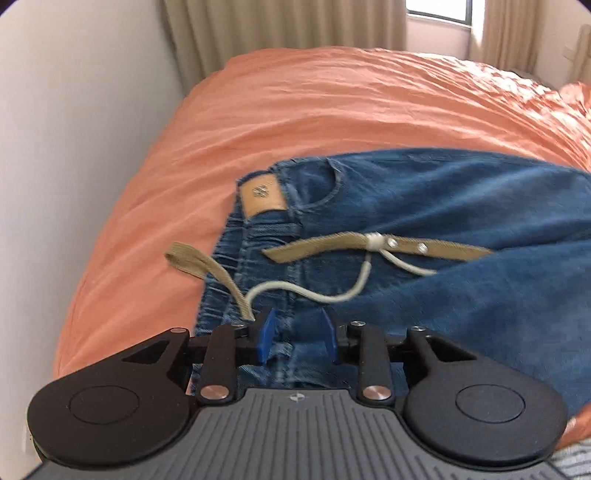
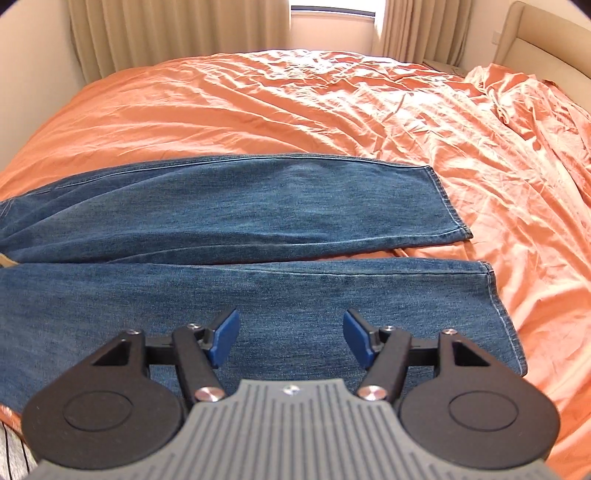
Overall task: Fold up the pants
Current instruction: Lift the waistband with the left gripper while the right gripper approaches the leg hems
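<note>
Blue jeans (image 1: pixel 443 206) lie flat on the orange bed cover (image 1: pixel 295 110). The waistband, with a tan leather patch (image 1: pixel 262 195), a tan strap (image 1: pixel 458 252) and a white cord (image 1: pixel 332 295), fills the left wrist view. My left gripper (image 1: pixel 299 334) hovers at the near waistband edge; its blue pads stand apart with denim showing between them, not pinched. In the right wrist view both legs stretch to the right: the far leg (image 2: pixel 240 199) and the near leg (image 2: pixel 258 295), lying side by side. My right gripper (image 2: pixel 290 341) is open above the near leg, with nothing held.
A white wall (image 1: pixel 74 110) runs close along the bed's left side. Beige curtains (image 2: pixel 166 33) and a window (image 2: pixel 332 18) stand behind the bed. A cream headboard (image 2: pixel 546 40) is at the far right. Wrinkled orange cover (image 2: pixel 480 147) spreads beyond the leg hems.
</note>
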Available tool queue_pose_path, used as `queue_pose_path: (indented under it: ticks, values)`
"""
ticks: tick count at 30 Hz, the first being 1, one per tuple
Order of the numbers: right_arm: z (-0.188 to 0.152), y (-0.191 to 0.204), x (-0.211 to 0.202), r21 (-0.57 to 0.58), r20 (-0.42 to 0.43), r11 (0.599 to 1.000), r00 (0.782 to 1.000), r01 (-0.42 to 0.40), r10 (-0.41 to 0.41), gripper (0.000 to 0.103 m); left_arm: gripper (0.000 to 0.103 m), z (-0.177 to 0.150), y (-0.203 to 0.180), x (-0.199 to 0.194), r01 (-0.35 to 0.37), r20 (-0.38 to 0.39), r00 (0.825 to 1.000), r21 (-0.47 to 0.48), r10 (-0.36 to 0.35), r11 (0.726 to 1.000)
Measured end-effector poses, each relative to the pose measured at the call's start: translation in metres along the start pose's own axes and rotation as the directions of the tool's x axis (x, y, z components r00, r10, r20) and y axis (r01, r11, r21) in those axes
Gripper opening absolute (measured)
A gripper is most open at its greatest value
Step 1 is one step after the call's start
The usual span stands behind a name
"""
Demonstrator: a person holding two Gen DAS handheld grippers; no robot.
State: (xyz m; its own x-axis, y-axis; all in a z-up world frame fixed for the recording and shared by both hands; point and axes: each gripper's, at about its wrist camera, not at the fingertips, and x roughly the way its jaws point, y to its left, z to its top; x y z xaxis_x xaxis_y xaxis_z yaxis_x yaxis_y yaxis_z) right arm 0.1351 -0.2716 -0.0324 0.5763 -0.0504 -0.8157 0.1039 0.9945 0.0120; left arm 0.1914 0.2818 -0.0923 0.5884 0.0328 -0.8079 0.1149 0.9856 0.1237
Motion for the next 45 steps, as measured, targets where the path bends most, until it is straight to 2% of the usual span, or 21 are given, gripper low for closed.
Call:
queue_pose_path:
  ticks: [2,4,7,11,14,17,19,20,22,25,27,29,31,32,33,36,38,39,41,43,45]
  values:
    - [0.004,-0.005,-0.003,0.008,-0.013,1.000,1.000,-0.015,0.015,0.060,0.035,-0.008,-0.018,0.015,-0.012,-0.065,0.998,0.055,0.016,0.998]
    - [0.009,-0.014,-0.009,0.031,-0.020,0.999,0.999,-0.039,0.039,0.060,0.030,-0.021,-0.026,0.032,-0.034,-0.144,0.988,0.096,0.048,0.995]
    - [0.019,-0.028,-0.026,0.056,-0.012,0.996,0.997,-0.073,0.073,0.060,0.026,-0.044,-0.026,0.058,-0.065,-0.272,0.958,0.109,0.093,0.992]
    - [0.036,-0.049,-0.056,0.043,-0.010,0.997,0.997,-0.070,0.070,0.061,0.026,-0.042,-0.027,0.045,-0.081,-0.268,0.958,0.098,0.105,0.992]
    - [0.051,-0.064,-0.077,0.012,-0.020,0.999,0.999,-0.043,0.043,0.061,0.026,-0.033,-0.040,0.015,-0.037,-0.204,0.976,0.170,0.072,0.985]
    - [0.066,-0.079,-0.099,-0.014,-0.044,0.999,0.998,-0.043,0.043,0.062,0.028,-0.025,-0.057,-0.016,-0.009,-0.138,0.989,0.259,0.047,0.966]
    - [0.076,-0.089,-0.111,-0.029,-0.068,0.999,0.997,-0.041,0.039,0.062,0.033,-0.022,-0.071,-0.033,0.026,-0.118,0.993,0.334,0.015,0.942]
    - [0.080,-0.095,-0.117,-0.037,-0.083,0.999,0.996,-0.034,0.031,0.062,0.036,-0.021,-0.080,-0.040,0.050,-0.118,0.993,0.385,-0.004,0.921]
    - [0.086,-0.105,-0.129,-0.057,-0.115,0.998,0.993,-0.014,0.007,0.062,0.042,-0.025,-0.094,-0.048,0.089,-0.133,0.991,0.483,-0.027,0.871]
    - [0.094,-0.122,-0.148,-0.081,-0.151,0.997,0.988,0.018,-0.030,0.062,0.049,-0.037,-0.114,-0.051,0.144,-0.194,0.980,0.600,-0.032,0.787]
    - [0.097,-0.136,-0.163,-0.094,-0.176,0.995,0.982,0.047,-0.063,0.062,0.056,-0.045,-0.125,-0.048,0.204,-0.260,0.965,0.644,-0.040,0.738]
    - [0.099,-0.150,-0.177,-0.119,-0.197,0.991,0.976,0.069,-0.091,0.062,0.056,-0.054,-0.137,-0.041,0.262,-0.328,0.944,0.676,-0.038,0.689]
    - [0.098,-0.159,-0.188,-0.150,-0.200,0.984,0.971,0.098,-0.127,0.062,0.059,-0.060,-0.147,-0.030,0.300,-0.385,0.923,0.694,-0.015,0.654]
    - [0.096,-0.163,-0.192,-0.166,-0.205,0.980,0.968,0.113,-0.146,0.062,0.060,-0.063,-0.151,-0.024,0.332,-0.425,0.905,0.692,-0.010,0.641]
    - [0.093,-0.168,-0.194,-0.176,-0.210,0.977,0.965,0.123,-0.159,0.062,0.056,-0.065,-0.155,-0.020,0.342,-0.444,0.896,0.691,0.001,0.637]
    - [0.078,-0.180,-0.191,-0.201,-0.219,0.971,0.960,0.130,-0.174,0.062,0.060,-0.066,-0.162,-0.001,0.328,-0.451,0.892,0.710,0.045,0.624]
    - [0.063,-0.186,-0.183,-0.237,-0.203,0.966,0.967,0.104,-0.154,0.055,0.058,-0.069,-0.167,0.009,0.329,-0.469,0.880,0.709,0.069,0.624]
    - [0.055,-0.189,-0.180,-0.254,-0.193,0.963,0.970,0.094,-0.145,0.049,0.057,-0.072,-0.169,0.013,0.323,-0.471,0.878,0.715,0.084,0.620]
    - [0.036,-0.191,-0.167,-0.295,-0.165,0.952,0.978,0.078,-0.131,0.045,0.057,-0.077,-0.173,0.021,0.295,-0.464,0.877,0.726,0.126,0.621]
    - [0.018,-0.195,-0.152,-0.351,-0.137,0.935,0.984,0.058,-0.113,0.037,0.052,-0.082,-0.175,0.021,0.254,-0.437,0.886,0.736,0.154,0.628]
    - [0.000,-0.197,-0.140,-0.416,-0.098,0.908,0.991,0.043,-0.092,0.037,0.034,-0.088,-0.177,0.012,0.214,-0.383,0.911,0.757,0.155,0.618]
